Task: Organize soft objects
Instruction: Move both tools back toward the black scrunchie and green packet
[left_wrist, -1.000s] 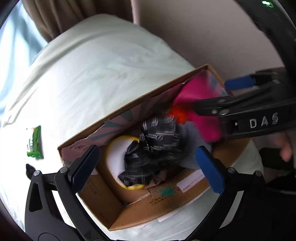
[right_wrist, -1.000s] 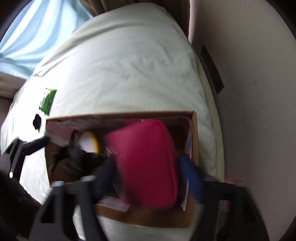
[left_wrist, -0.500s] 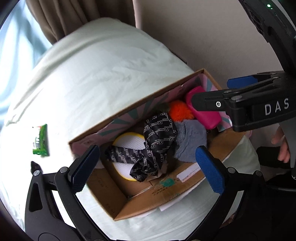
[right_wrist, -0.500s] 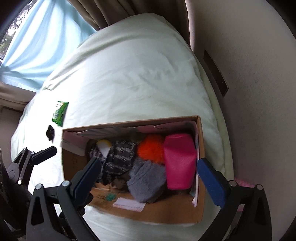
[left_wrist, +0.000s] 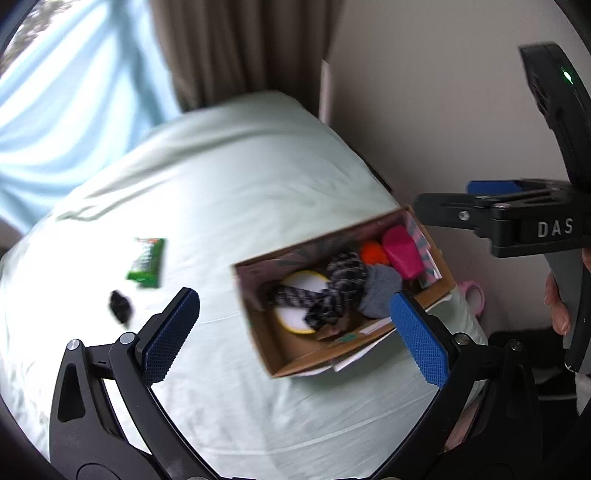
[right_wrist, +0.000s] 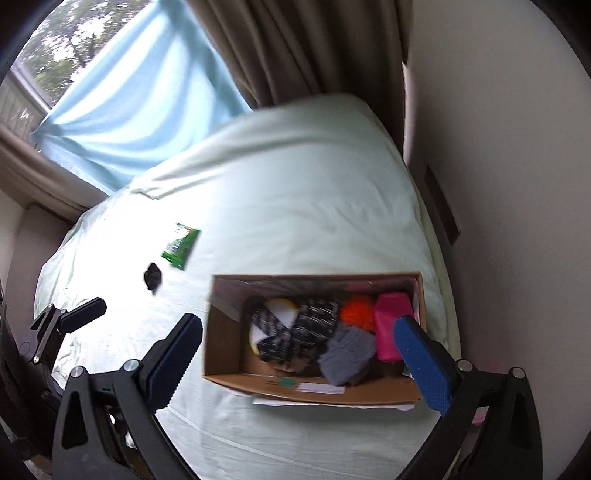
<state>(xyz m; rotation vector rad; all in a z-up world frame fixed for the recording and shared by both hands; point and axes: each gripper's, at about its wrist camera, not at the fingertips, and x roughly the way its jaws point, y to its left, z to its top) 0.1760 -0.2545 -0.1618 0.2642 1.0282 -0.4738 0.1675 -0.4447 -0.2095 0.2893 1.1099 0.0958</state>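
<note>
A cardboard box (right_wrist: 280, 384) sits on the pale green bed (right_wrist: 295, 206) near the wall; it also shows in the left wrist view (left_wrist: 295, 360). Inside lie a pink pouch (right_wrist: 388, 328), an orange pom-pom (right_wrist: 356, 314), a grey fuzzy piece (right_wrist: 345, 356), a black patterned cloth (right_wrist: 303, 330) and a yellow-rimmed white disc (right_wrist: 279, 308). My right gripper (right_wrist: 301, 356) is open and empty, raised above the box. My left gripper (left_wrist: 295, 326) is open and empty, raised above the bed and the box's left end.
A green packet (right_wrist: 181, 245) and a small black object (right_wrist: 152, 277) lie on the bed left of the box. Brown curtains (right_wrist: 295, 48) and a blue drape (right_wrist: 140, 110) hang at the far end. A wall (right_wrist: 498, 147) runs along the right.
The right gripper let go of the pink pouch into the box and opened. Both grippers then pulled back and up, so the box looks smaller and more of the bed shows.
</note>
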